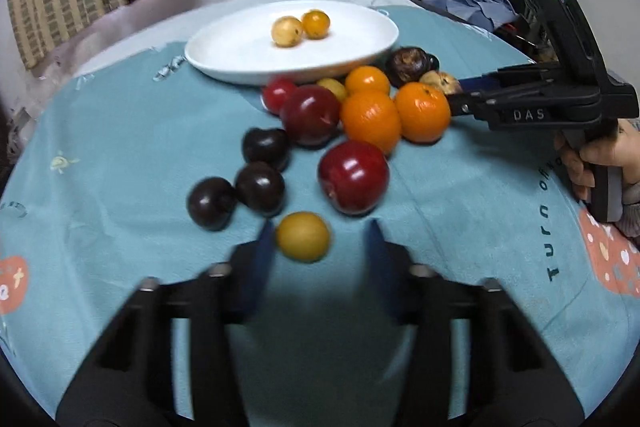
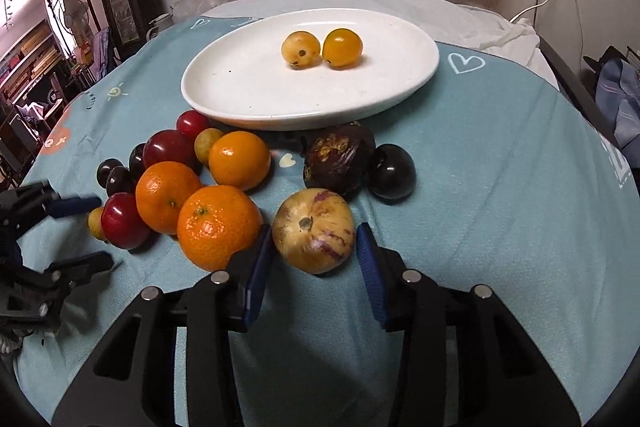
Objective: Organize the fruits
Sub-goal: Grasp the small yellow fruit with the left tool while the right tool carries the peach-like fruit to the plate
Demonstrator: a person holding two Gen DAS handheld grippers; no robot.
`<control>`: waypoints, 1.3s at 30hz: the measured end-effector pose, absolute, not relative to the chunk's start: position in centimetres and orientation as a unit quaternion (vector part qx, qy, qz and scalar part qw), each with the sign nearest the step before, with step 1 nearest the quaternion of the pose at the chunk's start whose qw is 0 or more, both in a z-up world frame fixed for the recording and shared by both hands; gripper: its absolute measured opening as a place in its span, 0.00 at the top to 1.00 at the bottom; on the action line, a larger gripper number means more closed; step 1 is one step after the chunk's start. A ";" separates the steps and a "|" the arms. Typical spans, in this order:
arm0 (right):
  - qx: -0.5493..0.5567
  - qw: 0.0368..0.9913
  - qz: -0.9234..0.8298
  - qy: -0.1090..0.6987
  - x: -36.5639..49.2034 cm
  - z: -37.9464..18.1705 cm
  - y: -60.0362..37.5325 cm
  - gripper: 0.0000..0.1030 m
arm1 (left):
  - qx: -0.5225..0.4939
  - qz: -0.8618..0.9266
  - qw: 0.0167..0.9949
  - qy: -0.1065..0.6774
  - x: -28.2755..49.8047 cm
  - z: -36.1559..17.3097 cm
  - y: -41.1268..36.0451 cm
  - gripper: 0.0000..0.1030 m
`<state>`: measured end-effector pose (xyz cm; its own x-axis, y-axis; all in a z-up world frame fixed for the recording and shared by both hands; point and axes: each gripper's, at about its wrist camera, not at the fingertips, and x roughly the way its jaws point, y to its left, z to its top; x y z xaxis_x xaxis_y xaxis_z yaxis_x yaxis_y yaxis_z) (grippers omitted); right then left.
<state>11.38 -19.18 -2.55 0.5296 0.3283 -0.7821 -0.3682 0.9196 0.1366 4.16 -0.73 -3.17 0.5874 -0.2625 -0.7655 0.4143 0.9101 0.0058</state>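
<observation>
left gripper (image 1: pixel 318 241): jaws apart around a small yellow fruit (image 1: pixel 303 236) on the cloth; near-left pad touching or just beside it, clear gap on the other side, not clamped
right gripper (image 2: pixel 316 247): blue pads either side of a pale purple-streaked fruit (image 2: pixel 313 230); slim gaps both sides, can't tell if they press, reads as released
plate (image 2: pixel 248 83): white oval at the far side of the pile, two small yellow fruits (image 2: pixel 322 49) on it, touching each other
loose pile: three oranges (image 2: pixel 218 225), red plums (image 1: pixel 354 181), dark plums (image 1: pixel 236 195), all on the teal cloth (image 1: pixel 120 147) in front of the plate
left view only: person's hand (image 1: pixel 600 155) on the right gripper's handle, green LED on its body, blue clothes heap behind
right view only: wrinkled dark fruit (image 2: pixel 339 157) with a dark plum touching it, shelves and fan far left, the other gripper's jaws seen side-on
writing: "DAS" on the right gripper's body (image 1: pixel 529 114); "Turn o…" printed on the cloth, rest cut off
</observation>
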 end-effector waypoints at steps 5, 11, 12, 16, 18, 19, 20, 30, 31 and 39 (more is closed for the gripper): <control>-0.019 0.873 0.201 0.443 11.4 -2.5 -19.1 0.58 | 0.052 -0.200 0.882 0.424 4.9 -3.5 0.1 0.66; 0.012 0.874 0.212 0.437 11.1 -1.5 -20.2 0.64 | 0.052 -0.186 0.899 0.394 3.8 -2.1 0.2 0.73; 0.017 0.877 0.213 0.430 10.9 -1.0 -20.4 0.64 | 0.047 -0.186 0.902 0.387 3.6 -1.7 0.4 0.73; 0.039 0.887 0.216 0.407 10.3 0.5 -21.3 0.64 | 0.027 -0.185 0.915 0.358 3.0 0.2 1.1 0.73; 0.053 0.893 0.217 0.391 10.3 1.6 -21.8 0.64 | 0.020 -0.180 0.918 0.354 3.6 1.1 1.3 0.73; 0.056 0.896 0.216 0.383 10.4 2.2 -21.9 0.64 | 0.018 -0.178 0.918 0.353 4.3 1.5 1.3 0.73; 0.058 0.899 0.214 0.378 10.8 2.8 -21.9 0.64 | 0.019 -0.174 0.919 0.354 5.3 1.9 1.1 0.73; 0.057 0.898 0.202 0.387 18.4 2.4 -18.4 0.64 | 0.021 -0.136 0.923 0.358 16.2 2.1 -2.0 0.73; 0.063 0.897 0.204 0.387 19.0 1.8 -18.1 0.63 | 0.021 -0.132 0.923 0.360 16.8 1.8 -2.1 0.73; 0.026 0.914 0.171 0.366 19.5 1.1 -17.2 0.40 | 0.006 -0.104 0.931 0.350 18.5 1.1 -1.9 0.32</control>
